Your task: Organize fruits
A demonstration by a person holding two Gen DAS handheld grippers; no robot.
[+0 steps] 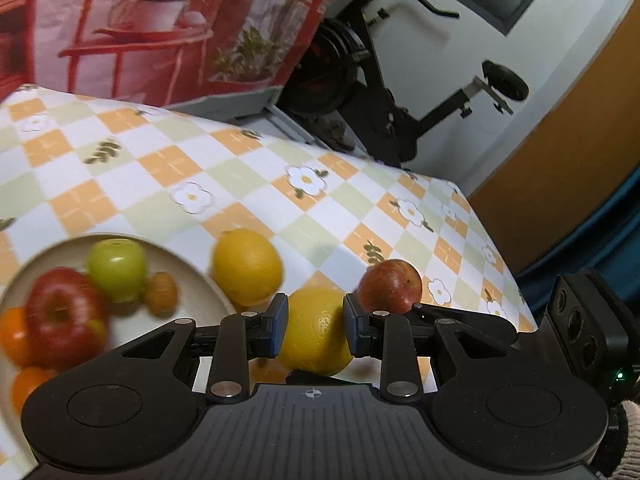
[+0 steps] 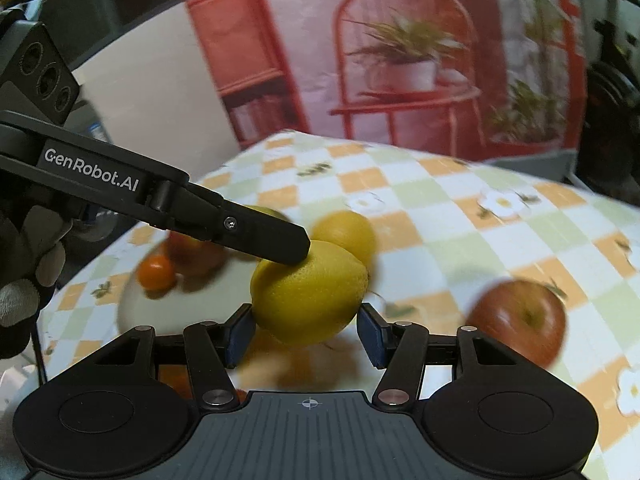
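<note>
**A:** Entry: lemon. Status?

**B:** Lemon (image 1: 316,332): clenched in the left claw (image 1: 316,322), apparently lifted off the table (image 1: 200,160), just right of the plate (image 1: 192,276). Right claw (image 2: 306,336): released, pads flanking the lemon without pressing.

**A:** Hazards?

**B:** Round skin, narrow pad contact: may roll out on the way to the plate. Second lemon (image 1: 247,266), just beside the plate: a low carry could knock it. The plate is crowded, so a dropped lemon may bounce out. Apple (image 1: 390,286), well right of the plate: pending.
</note>
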